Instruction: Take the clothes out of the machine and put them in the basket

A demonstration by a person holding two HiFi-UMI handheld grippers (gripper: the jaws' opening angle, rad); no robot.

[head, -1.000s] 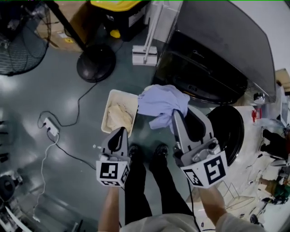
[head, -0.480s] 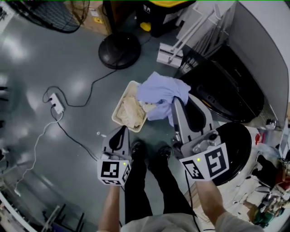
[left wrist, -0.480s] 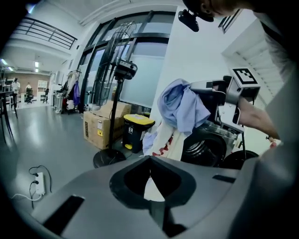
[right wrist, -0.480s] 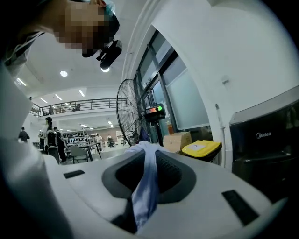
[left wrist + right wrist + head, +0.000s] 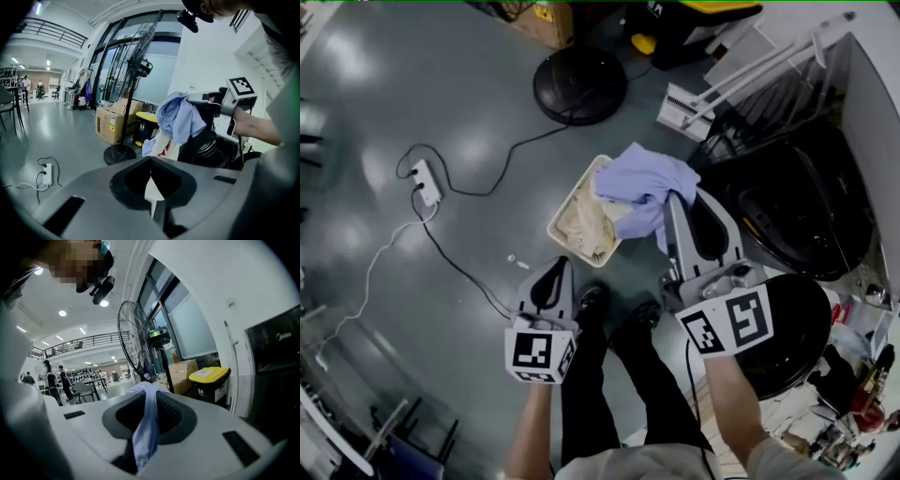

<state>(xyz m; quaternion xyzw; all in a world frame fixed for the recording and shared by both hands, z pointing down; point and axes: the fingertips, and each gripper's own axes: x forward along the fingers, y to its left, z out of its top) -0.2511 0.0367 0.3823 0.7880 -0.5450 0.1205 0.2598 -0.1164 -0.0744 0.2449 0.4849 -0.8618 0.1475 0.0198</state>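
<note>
A light blue garment (image 5: 642, 178) hangs bunched from my right gripper (image 5: 672, 195), which is shut on it. It hangs over the far right corner of the cream basket (image 5: 574, 194). Beige clothes (image 5: 586, 225) lie in that basket. The right gripper view shows a blue fold (image 5: 145, 427) pinched between the jaws of my right gripper (image 5: 144, 389). My left gripper (image 5: 560, 262) is shut and holds nothing; it is near the basket's near end, left of my feet. In the left gripper view the garment (image 5: 180, 119) dangles ahead of my left gripper (image 5: 151, 158). The dark washing machine (image 5: 787, 216) stands to the right.
The machine's round door (image 5: 797, 328) stands open at my right. A fan's black base (image 5: 579, 86) sits beyond the basket. A power strip (image 5: 425, 180) and its cables cross the grey floor at left. A cardboard box (image 5: 112, 124) and a yellow-lidded bin (image 5: 145, 126) stand behind.
Both grippers have swung left and down, away from the machine. The blue garment, which hung beside the basket's right side, now overlaps its far right corner. The right grip is unchanged.
</note>
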